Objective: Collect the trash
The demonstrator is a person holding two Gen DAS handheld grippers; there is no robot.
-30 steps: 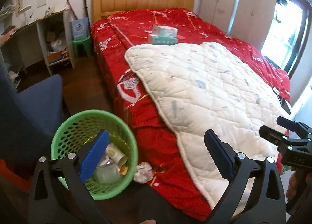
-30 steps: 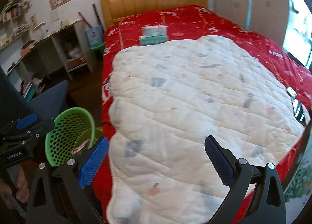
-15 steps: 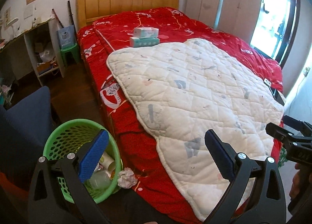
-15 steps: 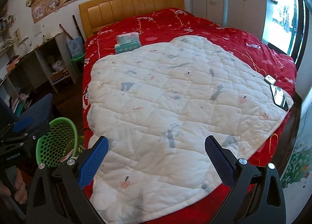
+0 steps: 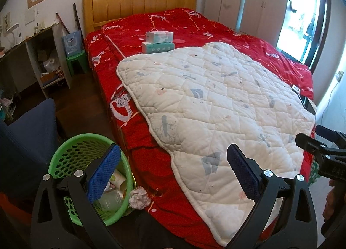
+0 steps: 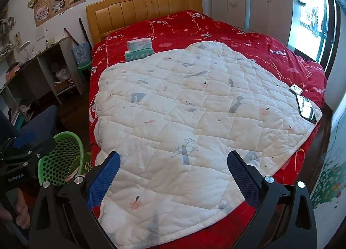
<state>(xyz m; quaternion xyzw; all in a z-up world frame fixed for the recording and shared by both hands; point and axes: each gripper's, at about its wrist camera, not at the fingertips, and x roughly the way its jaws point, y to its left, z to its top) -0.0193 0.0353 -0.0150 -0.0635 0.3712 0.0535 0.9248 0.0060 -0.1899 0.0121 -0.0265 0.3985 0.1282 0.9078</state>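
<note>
A green mesh trash basket [image 5: 64, 153] stands on the floor at the bed's near left corner, with a bottle and cups inside. It also shows in the right wrist view [image 6: 64, 153]. A crumpled paper ball [image 5: 139, 197] lies between the basket and the red bedspread. My left gripper [image 5: 173, 168] is open and empty, above the basket and the bed's corner. My right gripper [image 6: 173, 173] is open and empty over the white quilt [image 6: 183, 119]. The right gripper's body shows at the right edge of the left wrist view [image 5: 324, 153].
Two tissue boxes [image 5: 159, 42] are stacked on the red bed [image 5: 173, 21]. A phone [image 6: 307, 109] and a small white device [image 6: 295, 90] lie at the quilt's right edge. A blue chair [image 5: 26, 140], a desk with shelves [image 5: 43, 60] and a green stool [image 5: 76, 61] stand left.
Both grippers have pulled back and up from the bed, so more of the room shows. The basket and paper ball sit lower and smaller in view. Both jaws stayed open.
</note>
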